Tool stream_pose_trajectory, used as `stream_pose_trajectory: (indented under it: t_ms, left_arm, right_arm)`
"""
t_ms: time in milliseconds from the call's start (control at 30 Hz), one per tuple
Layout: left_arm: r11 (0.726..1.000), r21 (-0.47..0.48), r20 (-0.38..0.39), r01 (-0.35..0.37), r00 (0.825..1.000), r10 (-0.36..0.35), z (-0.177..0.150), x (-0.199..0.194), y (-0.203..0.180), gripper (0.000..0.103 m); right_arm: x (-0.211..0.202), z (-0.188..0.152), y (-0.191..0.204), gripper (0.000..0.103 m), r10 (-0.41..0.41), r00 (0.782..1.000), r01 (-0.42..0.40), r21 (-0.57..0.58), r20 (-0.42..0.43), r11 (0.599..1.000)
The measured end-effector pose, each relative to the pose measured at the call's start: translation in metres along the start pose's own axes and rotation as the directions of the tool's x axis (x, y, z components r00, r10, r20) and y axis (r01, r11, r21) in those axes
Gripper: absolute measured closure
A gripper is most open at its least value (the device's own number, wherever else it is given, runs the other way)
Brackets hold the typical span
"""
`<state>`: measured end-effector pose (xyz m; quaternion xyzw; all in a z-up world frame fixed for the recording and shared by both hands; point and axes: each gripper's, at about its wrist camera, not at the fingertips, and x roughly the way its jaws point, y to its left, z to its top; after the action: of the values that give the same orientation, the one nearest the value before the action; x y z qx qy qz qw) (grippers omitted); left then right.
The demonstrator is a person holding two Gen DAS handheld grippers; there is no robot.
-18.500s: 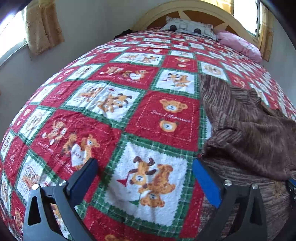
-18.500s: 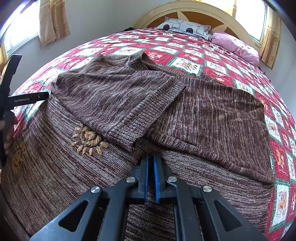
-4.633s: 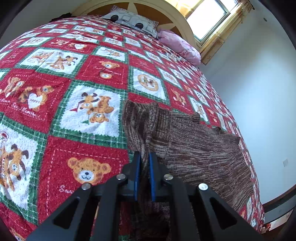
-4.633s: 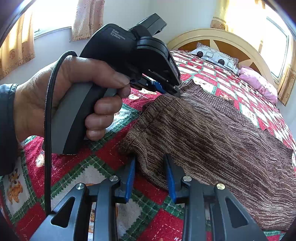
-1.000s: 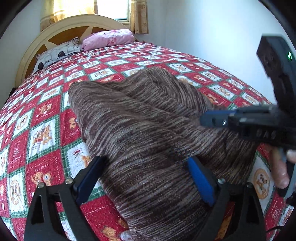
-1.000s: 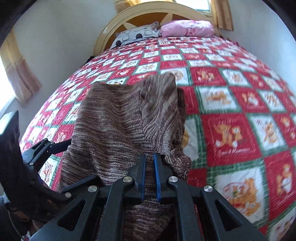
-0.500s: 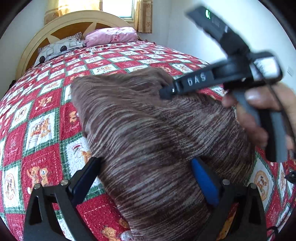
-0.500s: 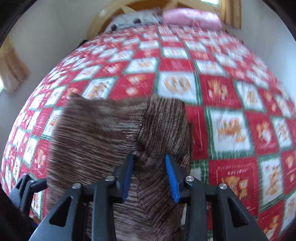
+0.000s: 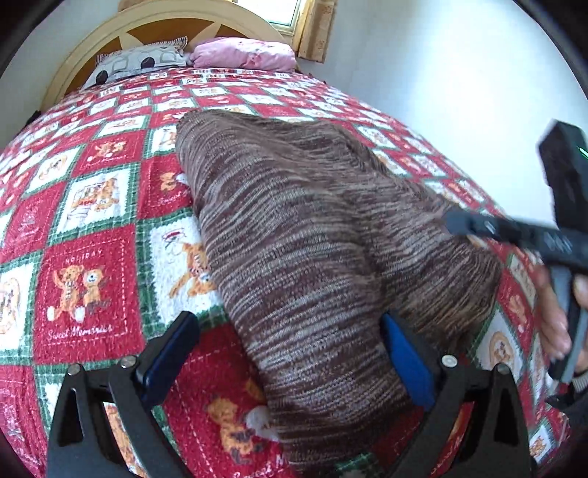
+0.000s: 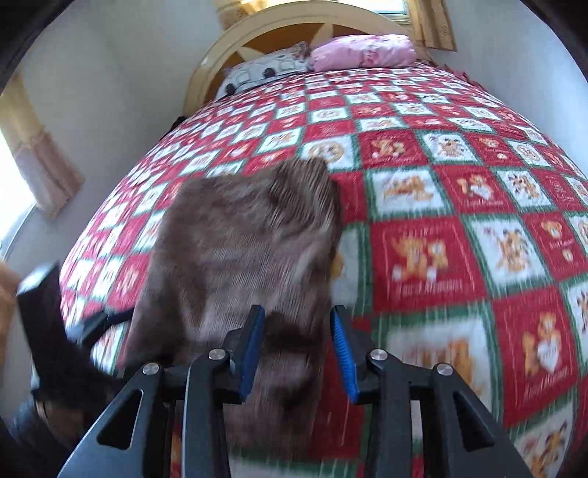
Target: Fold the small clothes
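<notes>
Two grippers up close; left gripper [image 9: 290, 358] spread wide over one brown knit sweater [image 9: 312, 235], pads not pressing; right gripper [image 10: 297, 347] partly apart, holding nothing; sweater folded in a long heap on one red bear quilt [image 9: 88, 228]; farther back, two pillows [image 10: 362, 49]; one round headboard [image 10: 294, 22].

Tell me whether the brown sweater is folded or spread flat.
Folded. The brown sweater lies as a narrow, thick bundle on the quilt, layers doubled over, no sleeves spread out.
</notes>
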<state>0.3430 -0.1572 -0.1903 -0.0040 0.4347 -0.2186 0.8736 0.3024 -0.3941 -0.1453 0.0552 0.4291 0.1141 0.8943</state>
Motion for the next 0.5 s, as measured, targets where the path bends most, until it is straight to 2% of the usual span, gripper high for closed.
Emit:
stream_pose_trajectory:
  t_ms: [100,167,300,400,500]
  left_arm:
    - [1.0,0.012,-0.003,-0.02,1.0,0.02,-0.001,0.001,-0.001,0.002]
    - [1.0,0.016,-0.006,-0.024,1.0,0.025,0.0,0.002,0.0,0.001]
    - [0.999,0.022,-0.007,-0.037,0.999,0.037,0.0,0.003,0.001,0.001]
    - [0.999,0.023,-0.009,-0.046,0.999,0.046,-0.002,0.002,0.0,0.0]
    - [0.999,0.018,-0.008,-0.05,0.999,0.05,-0.004,-0.001,0.0,0.0]
  right_arm:
    - [0.007,-0.024,-0.001,0.065,-0.021,0.999,0.021,-0.011,-0.044,1.0]
    - [0.005,-0.034,-0.005,0.065,-0.002,1.0,0.002,0.005,-0.01,1.0]
    - [0.004,-0.038,-0.009,0.066,0.009,1.0,-0.009,0.04,0.01,0.999]
    - [0.006,-0.038,-0.008,0.066,0.004,1.0,-0.004,0.024,0.003,1.0]
    - [0.004,-0.04,-0.014,0.066,0.033,0.999,-0.033,0.017,0.001,0.999]
